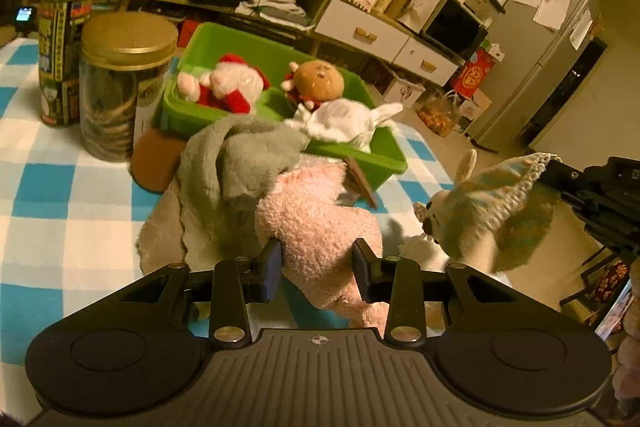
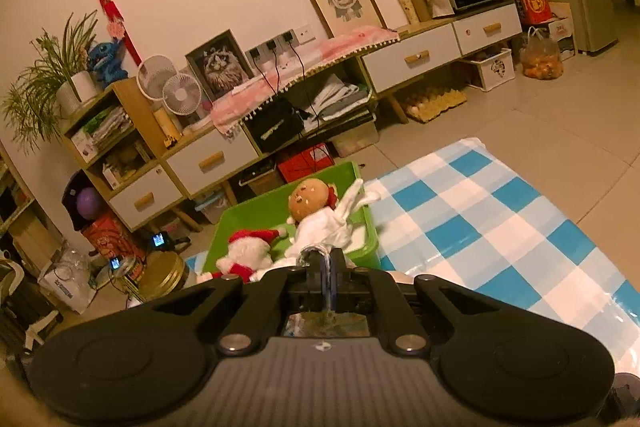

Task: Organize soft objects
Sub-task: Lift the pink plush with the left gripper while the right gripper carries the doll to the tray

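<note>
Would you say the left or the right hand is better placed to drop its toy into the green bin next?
Probably right: its claw pinches the bunny toy aloft, facing the green bin. The left claw's pink plush lies under a grey one.

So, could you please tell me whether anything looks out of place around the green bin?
Yes: the white plush hangs over the green bin's front rim rather than lying inside, and the grey plush leans against that rim from the table.

Ahead of your left gripper (image 1: 318,269), the pink plush (image 1: 320,219) and grey plush (image 1: 236,163) block the way to the green bin (image 1: 360,163). To its left, beyond open checkered tablecloth (image 1: 60,195), stand a gold-lidded jar (image 1: 120,87) and a tin (image 1: 64,55).
</note>
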`<state>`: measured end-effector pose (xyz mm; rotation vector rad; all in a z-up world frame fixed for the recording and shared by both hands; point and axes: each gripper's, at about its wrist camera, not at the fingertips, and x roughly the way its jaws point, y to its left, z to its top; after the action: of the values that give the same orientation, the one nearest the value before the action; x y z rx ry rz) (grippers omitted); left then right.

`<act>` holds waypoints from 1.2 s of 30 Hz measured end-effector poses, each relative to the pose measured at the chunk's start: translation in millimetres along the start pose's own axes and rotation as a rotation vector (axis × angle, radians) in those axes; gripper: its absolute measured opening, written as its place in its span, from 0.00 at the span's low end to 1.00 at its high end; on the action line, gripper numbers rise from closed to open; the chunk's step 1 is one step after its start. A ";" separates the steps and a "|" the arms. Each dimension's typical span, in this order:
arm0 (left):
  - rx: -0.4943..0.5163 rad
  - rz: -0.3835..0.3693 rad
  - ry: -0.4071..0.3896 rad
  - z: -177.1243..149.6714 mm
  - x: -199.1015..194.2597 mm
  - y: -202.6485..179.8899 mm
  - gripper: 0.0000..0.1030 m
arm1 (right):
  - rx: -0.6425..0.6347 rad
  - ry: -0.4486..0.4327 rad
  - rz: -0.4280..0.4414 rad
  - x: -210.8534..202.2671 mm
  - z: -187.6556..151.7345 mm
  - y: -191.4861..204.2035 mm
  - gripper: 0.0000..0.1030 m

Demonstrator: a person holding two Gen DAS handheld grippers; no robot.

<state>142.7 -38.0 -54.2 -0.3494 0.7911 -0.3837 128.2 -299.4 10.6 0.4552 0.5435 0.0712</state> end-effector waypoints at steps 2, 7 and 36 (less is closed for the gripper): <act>0.000 -0.003 -0.009 3.1 -6.0 -0.3 0.36 | 0.006 -0.012 0.009 -2.3 3.7 1.8 0.00; -0.007 -0.011 -0.022 13.1 -17.9 -0.1 0.36 | 0.024 -0.039 0.033 -6.6 13.8 7.7 0.00; 0.107 0.157 -0.167 138.7 15.3 -5.1 0.37 | 0.419 -0.084 0.320 84.3 62.8 33.9 0.00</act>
<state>254.1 -27.5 29.2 -0.2137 0.6276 -0.2447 234.5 -278.5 32.3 0.9486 0.3975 0.2461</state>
